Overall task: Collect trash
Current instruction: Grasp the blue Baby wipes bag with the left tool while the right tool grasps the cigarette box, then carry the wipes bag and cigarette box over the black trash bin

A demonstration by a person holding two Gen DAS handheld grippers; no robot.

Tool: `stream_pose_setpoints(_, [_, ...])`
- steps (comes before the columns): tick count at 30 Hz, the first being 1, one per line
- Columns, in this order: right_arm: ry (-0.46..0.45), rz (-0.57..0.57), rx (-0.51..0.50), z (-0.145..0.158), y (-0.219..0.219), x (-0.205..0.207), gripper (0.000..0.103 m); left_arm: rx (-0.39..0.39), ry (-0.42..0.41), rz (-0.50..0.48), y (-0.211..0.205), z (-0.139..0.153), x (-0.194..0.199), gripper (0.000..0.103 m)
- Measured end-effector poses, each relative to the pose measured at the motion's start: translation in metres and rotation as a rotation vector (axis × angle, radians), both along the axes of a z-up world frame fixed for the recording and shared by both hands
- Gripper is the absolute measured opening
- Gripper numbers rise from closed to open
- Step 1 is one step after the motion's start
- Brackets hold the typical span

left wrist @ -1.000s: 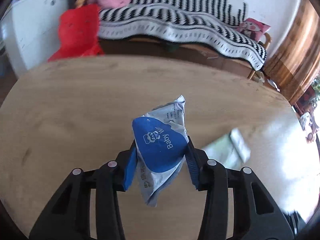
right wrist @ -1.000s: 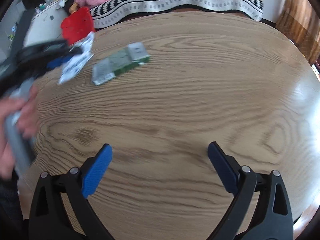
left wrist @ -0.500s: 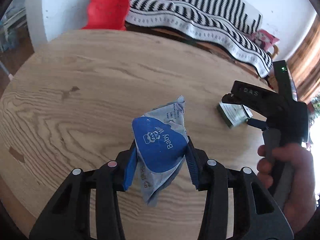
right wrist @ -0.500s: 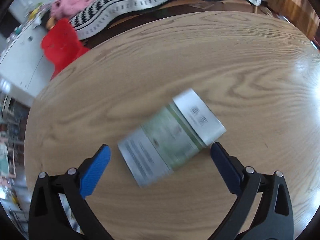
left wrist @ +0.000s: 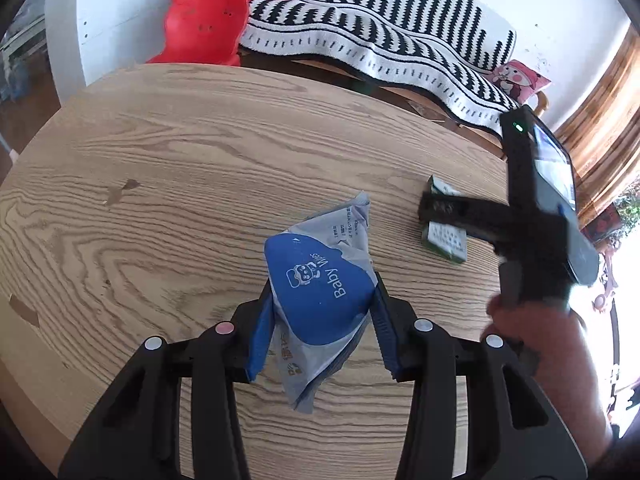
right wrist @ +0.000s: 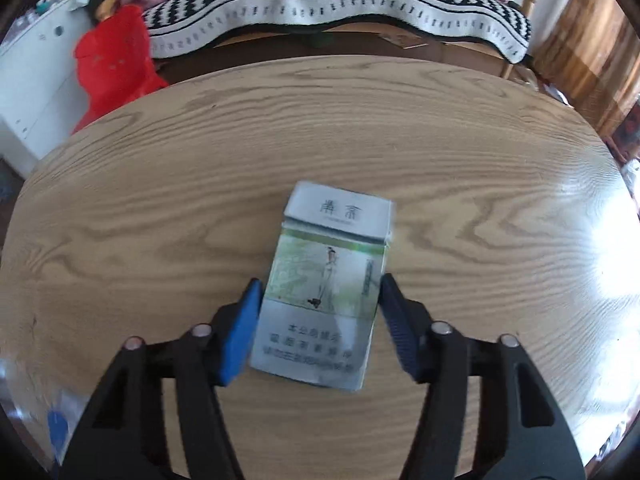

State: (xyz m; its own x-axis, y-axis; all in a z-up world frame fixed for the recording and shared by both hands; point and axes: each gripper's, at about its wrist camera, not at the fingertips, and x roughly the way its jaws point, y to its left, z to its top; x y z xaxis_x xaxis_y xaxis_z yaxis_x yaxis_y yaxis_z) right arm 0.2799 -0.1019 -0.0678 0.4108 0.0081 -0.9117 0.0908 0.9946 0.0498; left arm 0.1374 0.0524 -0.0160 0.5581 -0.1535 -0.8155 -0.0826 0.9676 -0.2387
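My left gripper point(left wrist: 320, 328) is shut on a crumpled blue and grey wipes packet point(left wrist: 320, 284) and holds it above the round wooden table point(left wrist: 180, 168). My right gripper point(right wrist: 320, 316) has its blue pads against both long sides of a green and white cigarette pack point(right wrist: 328, 280) that lies flat on the table point(right wrist: 480, 200). In the left wrist view the right gripper point(left wrist: 444, 208) is over the same pack point(left wrist: 446, 240) at the right, held by a hand point(left wrist: 536, 344).
A sofa with a black and white striped blanket point(left wrist: 380, 40) stands beyond the table. A red plush point(left wrist: 200, 20) and a white cabinet point(left wrist: 112, 8) are at the back left. A wooden door point(left wrist: 600, 120) is at the right.
My right gripper has moved over the cigarette pack, turned in line with it, and closed its jaws onto its sides. My left gripper has held the wipes packet and drifted slightly.
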Motion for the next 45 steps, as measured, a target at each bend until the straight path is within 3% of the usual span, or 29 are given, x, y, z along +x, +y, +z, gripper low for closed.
stream_pose_setpoints(5, [-0.039,0.009,0.031,0.017,-0.046,-0.056,0.058,0.021,-0.018,-0.071,-0.039,0.005,-0.004,0.044])
stream_pose_setpoints(13, [-0.094,-0.081,0.035,0.031,-0.174,-0.190,0.058,0.063,-0.076,-0.287,-0.140,0.014,-0.035,0.044])
stream_pose_setpoints(20, [-0.140,-0.265,-0.018,0.019,-0.302,-0.306,0.058,0.040,-0.128,-0.486,-0.244,0.017,-0.074,0.044])
stream_pose_setpoints(26, [-0.132,-0.441,0.026,0.003,-0.398,-0.385,0.058,0.015,-0.131,-0.652,-0.340,0.006,-0.113,0.044])
stream_pose_setpoints(29, [-0.135,-0.510,0.046,-0.002,-0.434,-0.417,0.058,0.007,-0.126,-0.749,-0.392,-0.003,-0.140,0.044])
stream_pose_setpoints(36, [-0.089,-0.599,0.081,-0.030,-0.485,-0.474,0.059,0.038,-0.144,-0.932,-0.468,-0.028,-0.202,0.044])
stream_pose_setpoints(45, [0.041,-0.681,0.190,-0.074,-0.526,-0.504,0.059,0.051,-0.113,-0.984,-0.503,-0.046,-0.222,0.044])
